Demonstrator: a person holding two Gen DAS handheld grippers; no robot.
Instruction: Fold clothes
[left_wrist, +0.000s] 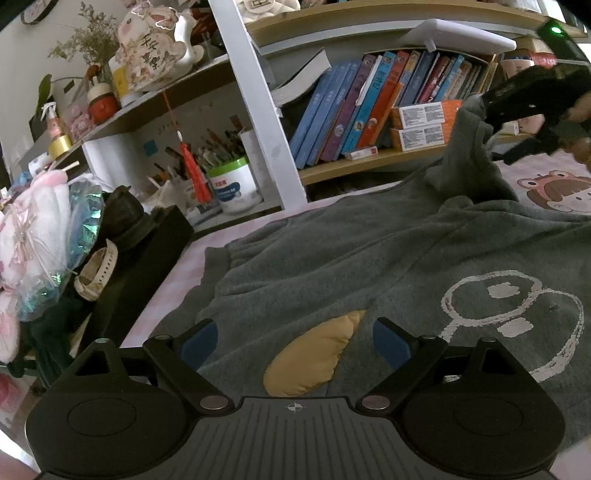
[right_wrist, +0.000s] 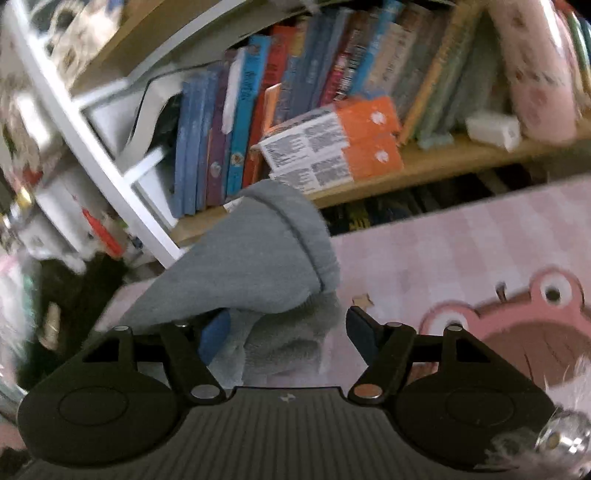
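A grey sweatshirt (left_wrist: 351, 258) with a white line print and a tan patch (left_wrist: 314, 358) lies spread on the pink checked cover (left_wrist: 166, 295). My left gripper (left_wrist: 295, 345) hovers low over it, fingers wide apart, holding nothing. My right gripper (left_wrist: 524, 110) is at the upper right of the left wrist view, raised, with a grey sleeve (left_wrist: 465, 147) hanging from it. In the right wrist view the sleeve cuff (right_wrist: 295, 236) stands up between the fingers of my right gripper (right_wrist: 288, 334); the blue pads stand wide apart, the cloth resting against the left pad (right_wrist: 214, 332).
A wooden bookshelf with upright books (left_wrist: 369, 103) and orange-white boxes (right_wrist: 332, 147) runs along the far edge. A white post (left_wrist: 258, 110) stands at the back. Clutter, a black box (left_wrist: 147, 258) and a watch (left_wrist: 96, 273) lie at the left. A cartoon print (right_wrist: 517, 325) marks the cover.
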